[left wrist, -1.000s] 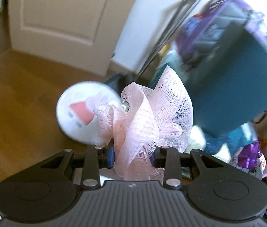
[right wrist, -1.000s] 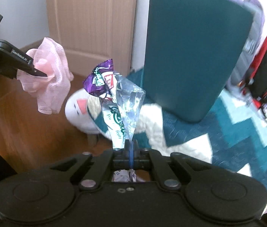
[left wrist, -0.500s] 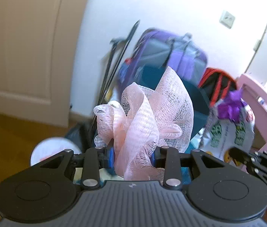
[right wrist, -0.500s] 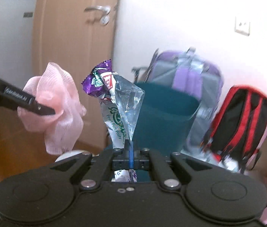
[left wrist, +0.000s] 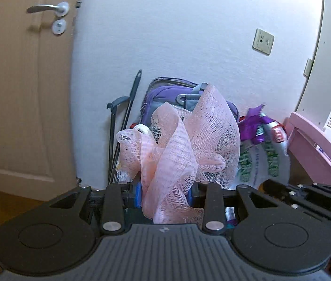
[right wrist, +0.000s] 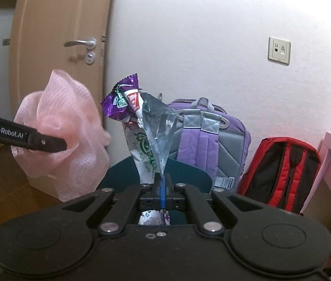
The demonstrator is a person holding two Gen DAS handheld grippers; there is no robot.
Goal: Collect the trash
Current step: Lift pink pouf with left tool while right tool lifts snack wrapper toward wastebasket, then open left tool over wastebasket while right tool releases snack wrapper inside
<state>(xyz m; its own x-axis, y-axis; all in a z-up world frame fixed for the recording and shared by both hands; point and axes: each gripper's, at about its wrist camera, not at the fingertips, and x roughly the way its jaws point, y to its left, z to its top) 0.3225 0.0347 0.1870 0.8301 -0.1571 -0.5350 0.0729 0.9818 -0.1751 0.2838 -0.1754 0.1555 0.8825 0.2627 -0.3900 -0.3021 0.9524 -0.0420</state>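
left wrist view: left tongs (left wrist: 164, 193) partly closed, pads pinching the bottom of a pink mesh bath pouf (left wrist: 179, 147); most of it billows loose above the jaws, held up in the air in front of the white wall (left wrist: 177, 35). right tongs (left wrist: 306, 196) show at the right edge w/ a purple-and-white snack wrapper (left wrist: 262, 149) beside the pouf.

right wrist view: right tongs (right wrist: 162, 188) fully closed on the thin tail of the snack wrapper (right wrist: 146, 126), a crumpled bundle of purple foil, white printed film and a clear bit, standing up above the jaws. the pouf (right wrist: 60, 135) hangs from the left tongs (right wrist: 55, 144) at left, near the wrapper but apart from it. below and behind: a dark teal bin (right wrist: 156, 175), purple backpack (right wrist: 207, 138), red backpack (right wrist: 280, 171), door (right wrist: 55, 46), wood floor (right wrist: 6, 187).

both bits of trash are up in the air, neither is in the bin yet.

risks, as i read it:
- wrapper held only by a slim twist of slick film, top-heavy. a quick swing or tilt could let it slide out, or the loose purple piece could drop off.
- pouf is springy, grip is on a small bunch only. mesh may pull thru the pads or snag a screw on the jaws, so it won't drop clean on release.
- the 2 loads ride close. if they brush, mesh could hook the wrapper's crimped edge.
- bin rim mostly hidden behind the right tongs, so a release could miss and land on the floor.
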